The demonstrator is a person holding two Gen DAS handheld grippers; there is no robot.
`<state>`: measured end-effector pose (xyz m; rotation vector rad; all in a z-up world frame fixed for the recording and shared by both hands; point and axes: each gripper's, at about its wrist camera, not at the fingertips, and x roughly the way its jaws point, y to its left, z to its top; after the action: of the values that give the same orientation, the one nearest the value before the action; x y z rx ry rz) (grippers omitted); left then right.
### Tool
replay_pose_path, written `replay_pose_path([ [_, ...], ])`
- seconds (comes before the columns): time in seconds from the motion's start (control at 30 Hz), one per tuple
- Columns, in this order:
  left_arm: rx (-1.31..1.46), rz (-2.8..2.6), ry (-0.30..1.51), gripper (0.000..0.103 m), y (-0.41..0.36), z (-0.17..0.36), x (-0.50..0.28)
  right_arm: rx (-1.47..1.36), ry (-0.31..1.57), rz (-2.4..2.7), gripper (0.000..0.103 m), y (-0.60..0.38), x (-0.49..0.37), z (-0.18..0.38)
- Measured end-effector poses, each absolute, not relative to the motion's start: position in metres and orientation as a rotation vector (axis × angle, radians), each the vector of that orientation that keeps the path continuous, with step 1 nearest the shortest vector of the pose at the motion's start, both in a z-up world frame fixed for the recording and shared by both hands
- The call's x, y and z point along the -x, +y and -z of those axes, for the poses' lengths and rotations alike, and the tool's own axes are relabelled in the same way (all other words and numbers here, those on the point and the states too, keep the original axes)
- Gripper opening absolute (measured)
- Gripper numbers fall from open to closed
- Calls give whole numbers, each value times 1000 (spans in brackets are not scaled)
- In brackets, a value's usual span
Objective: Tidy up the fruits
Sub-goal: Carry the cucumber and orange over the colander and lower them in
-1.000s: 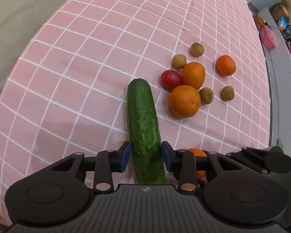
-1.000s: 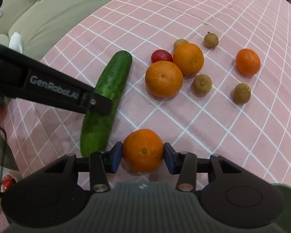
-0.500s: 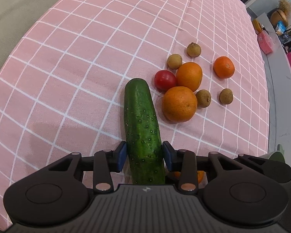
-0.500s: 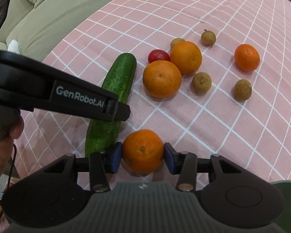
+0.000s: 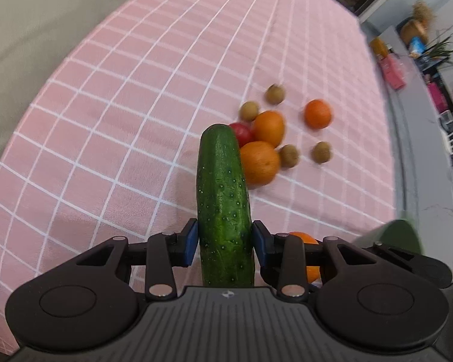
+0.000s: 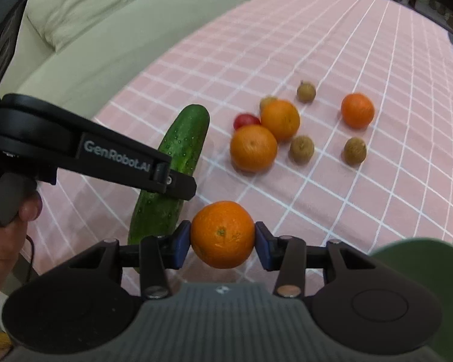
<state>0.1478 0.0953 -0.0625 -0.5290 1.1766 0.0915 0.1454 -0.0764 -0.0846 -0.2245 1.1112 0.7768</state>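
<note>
Altogether four oranges, four longans: left jaws [image 5: 225,242] clamp cucumber [image 5: 223,199], right jaws [image 6: 222,242] one orange [image 6: 222,233].

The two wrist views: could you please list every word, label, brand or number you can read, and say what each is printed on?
"GenRobot.AI": white lettering on the black side of the left gripper, seen in the right wrist view, where its jaws are shut on the cucumber.
A small round emblem sits on each gripper body; it is a symbol, not text.
The packages on the far counter in the left wrist view are too small and blurred to read.
Nothing else legible.
</note>
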Motion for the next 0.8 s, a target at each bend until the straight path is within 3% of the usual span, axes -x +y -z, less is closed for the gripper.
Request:
replay_pose_path([
  [0.47,551,256,1031,43,49,0,-128,137,947,-585,42,-174,-93,15],
  [0.8,518,422,1070,43,-31,21,-157,50,993,-389,42,-242,-85,29],
])
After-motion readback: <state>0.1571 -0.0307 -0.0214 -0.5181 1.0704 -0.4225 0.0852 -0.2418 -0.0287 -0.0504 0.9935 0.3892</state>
